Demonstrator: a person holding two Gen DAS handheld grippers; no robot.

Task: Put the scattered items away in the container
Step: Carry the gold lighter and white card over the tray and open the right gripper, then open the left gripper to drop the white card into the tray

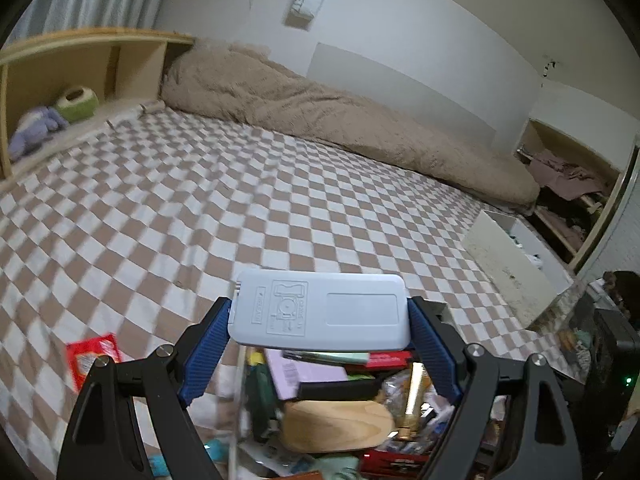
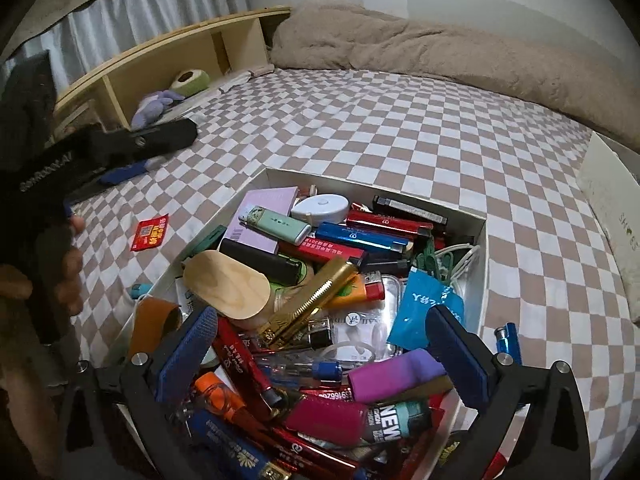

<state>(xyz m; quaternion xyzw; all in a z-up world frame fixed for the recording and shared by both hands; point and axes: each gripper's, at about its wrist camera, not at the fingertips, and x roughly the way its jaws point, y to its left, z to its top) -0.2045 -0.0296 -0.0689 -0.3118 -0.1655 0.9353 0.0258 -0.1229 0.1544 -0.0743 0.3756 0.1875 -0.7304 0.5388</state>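
Note:
My left gripper is shut on a flat pale-grey plastic device, its back with a battery cover facing me, held above the white box full of small items. In the right wrist view the white box sits on the checkered bed, packed with lighters, pens, a wooden scoop and a gold comb. My right gripper is open and empty, low over the box's near part. The left gripper shows at the left, seen from the side. A red packet and a blue lighter lie outside the box.
The checkered bed sheet spreads ahead, with a beige fluffy blanket along the wall. A wooden shelf at the left holds plush toys. A second white box stands at the bed's right edge. The red packet lies left of my gripper.

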